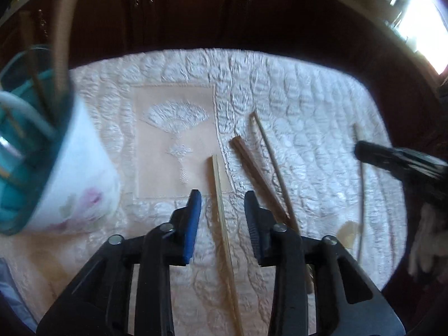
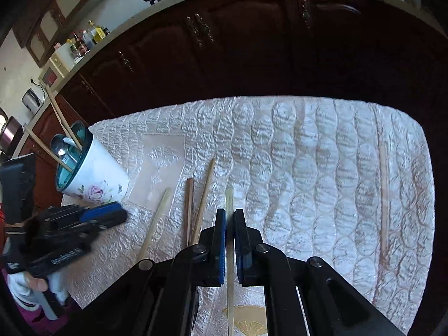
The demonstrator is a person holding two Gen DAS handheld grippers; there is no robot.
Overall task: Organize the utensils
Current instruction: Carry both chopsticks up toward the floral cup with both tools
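**Right gripper clamped on a pale chopstick; left gripper open over the cloth**

We saw the right gripper [image 2: 230, 218] closed on a pale chopstick [image 2: 230, 254], which ran straight down the narrow slot between its blue pads [image 2: 221, 240] and poked out just past the fingertips. To the left of those fingers three more sticks lay on the white quilted cloth [image 2: 294, 168]: a pale one [image 2: 155, 224] farthest left, then a dark brown chopstick [image 2: 189, 210] and a thin tan one [image 2: 203, 201] beside it, their near ends hidden behind the gripper. Well off to the right of the fingers lay one more pale stick [image 2: 383, 196], alone near the cloth's edge.

The left gripper [image 1: 222, 198] stood with its jaws apart, gripping nothing. A pale chopstick [image 1: 221, 210] lay on the cloth below the gap between its fingers, untouched by either pad as far as we could tell. Just right of the right-hand finger lay the brown chopstick [image 1: 257, 173] and a thin stick [image 1: 271, 162] crossing near it.

The flowered cup [image 2: 95, 176] stood far left of both grippers, tilted in the fisheye view, already holding chopsticks and a metal spoon [image 2: 58, 144]. From the left wrist it appeared blurred [image 1: 72, 173], up beside the left finger.
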